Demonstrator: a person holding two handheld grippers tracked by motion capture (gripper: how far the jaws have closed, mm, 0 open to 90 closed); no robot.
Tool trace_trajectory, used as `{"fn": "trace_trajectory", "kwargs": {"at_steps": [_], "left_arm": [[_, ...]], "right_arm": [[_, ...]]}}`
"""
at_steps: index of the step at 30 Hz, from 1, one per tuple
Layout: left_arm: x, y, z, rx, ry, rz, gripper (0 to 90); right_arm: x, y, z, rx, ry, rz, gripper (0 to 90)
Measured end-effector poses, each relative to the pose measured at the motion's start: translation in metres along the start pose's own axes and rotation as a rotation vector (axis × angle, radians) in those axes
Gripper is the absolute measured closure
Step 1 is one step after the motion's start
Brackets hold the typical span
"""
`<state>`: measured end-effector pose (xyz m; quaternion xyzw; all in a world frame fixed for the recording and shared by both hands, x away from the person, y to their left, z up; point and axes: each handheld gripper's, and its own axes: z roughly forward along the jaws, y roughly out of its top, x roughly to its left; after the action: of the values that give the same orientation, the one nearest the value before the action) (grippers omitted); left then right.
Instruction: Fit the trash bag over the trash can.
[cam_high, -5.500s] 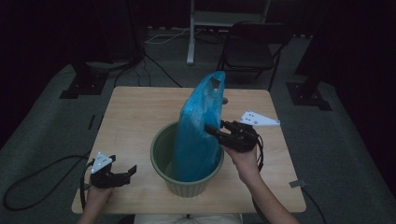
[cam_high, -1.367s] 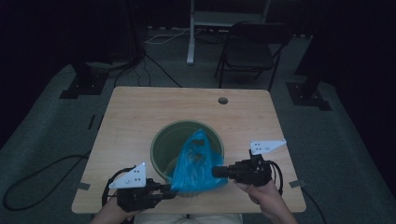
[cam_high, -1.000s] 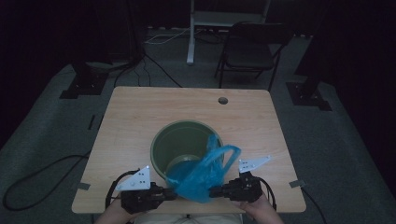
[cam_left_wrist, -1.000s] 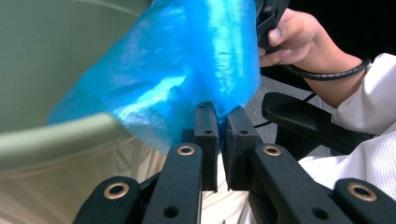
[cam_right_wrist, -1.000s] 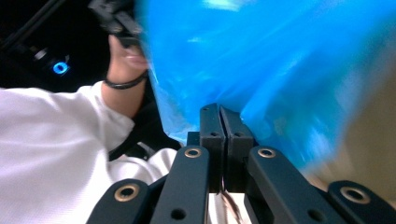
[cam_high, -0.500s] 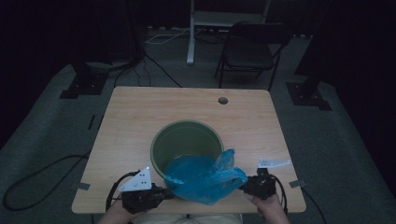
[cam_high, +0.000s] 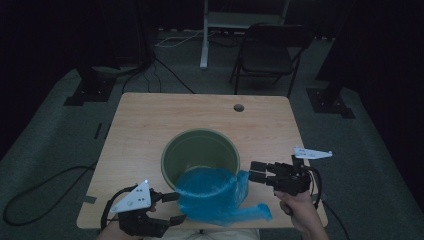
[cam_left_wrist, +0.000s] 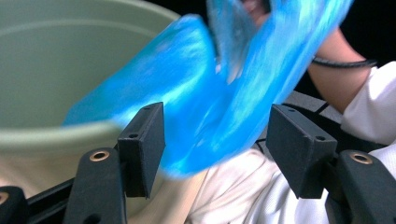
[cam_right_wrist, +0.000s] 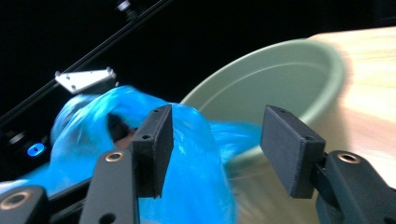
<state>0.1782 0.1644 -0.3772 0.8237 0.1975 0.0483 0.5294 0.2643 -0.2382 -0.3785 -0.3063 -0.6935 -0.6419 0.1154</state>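
Since it's thin plastic film, the blue bag (cam_high: 215, 195) is gonna be super light and floppy, zero stiffness, prob a bit slick too. Right now it's slumped over the near rim of the green bucket (cam_high: 200, 155), part draped on the rim, rest spilling onto the table (cam_high: 150, 120) toward the person.

Left gripper (cam_high: 167, 210) is at the bag's left edge w/ jaws spread apart; in the left gripper view the film sits between the pads but doesn't look pinched, so released imo. Right gripper (cam_high: 257, 172) is just beside the bag's right side, jaws also apart, nothing clamped. In the right gripper view the blue stuff lies in front of the left pad, bucket rim behind.

Where to grab: the mouth edge, one side per gripper, pinch a doubled fold of film so it doesn't slide out. Grabbing the middle just bunches it up. Don't yank, stuff like this prob tears or slips.
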Motion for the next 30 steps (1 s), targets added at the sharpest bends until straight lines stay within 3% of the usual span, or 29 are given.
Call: {"fn": "trace_trajectory", "kwargs": {"at_steps": [2,5,6,8,11,15,16,22,24,27,28,29,30], "left_arm": [[-0.011,0.007,0.006,-0.001,-0.027,0.041,37.2],[-0.018,0.015,0.016,0.007,-0.059,0.067,37.2],[-0.018,0.015,0.016,0.007,-0.059,0.067,37.2],[-0.017,0.02,0.025,0.013,-0.094,0.072,37.2],[-0.014,0.023,0.026,0.005,-0.094,0.057,37.2],[-0.008,0.032,0.03,-0.006,-0.114,0.039,37.1],[-0.008,0.032,0.03,-0.006,-0.114,0.039,37.1],[0.001,0.041,0.038,-0.002,-0.128,0.008,35.3],[0.003,0.043,0.041,-0.004,-0.109,0.002,35.9],[0.005,0.045,0.043,-0.018,-0.105,0.009,44.5],[0.005,0.045,0.043,-0.018,-0.105,0.009,54.0],[0.005,0.045,0.043,-0.018,-0.105,0.009,54.0],[0.005,0.045,0.042,-0.032,-0.079,0.029,54.0]], "right_arm": [[0.004,-0.002,0.008,0.03,0.018,-0.028,49.8],[0.007,-0.006,0.019,0.074,0.073,-0.046,81.4],[0.007,-0.006,0.019,0.074,0.073,-0.046,81.4],[0.01,-0.003,0.028,0.094,0.059,-0.072,90.0],[0.011,0.006,0.033,0.087,0.028,-0.104,90.0],[0.009,0.03,0.043,0.073,-0.047,-0.149,90.0],[0.009,0.03,0.043,0.073,-0.047,-0.149,90.0],[-0.003,0.071,0.062,0.021,-0.116,-0.151,90.0],[-0.004,0.078,0.066,0.01,-0.12,-0.15,90.0],[-0.006,0.087,0.069,-0.005,-0.138,-0.15,90.0],[-0.006,0.087,0.069,-0.005,-0.138,-0.15,90.0],[-0.007,0.09,0.07,-0.009,-0.142,-0.147,90.0],[-0.007,0.09,0.07,-0.009,-0.142,-0.147,90.0]]}}
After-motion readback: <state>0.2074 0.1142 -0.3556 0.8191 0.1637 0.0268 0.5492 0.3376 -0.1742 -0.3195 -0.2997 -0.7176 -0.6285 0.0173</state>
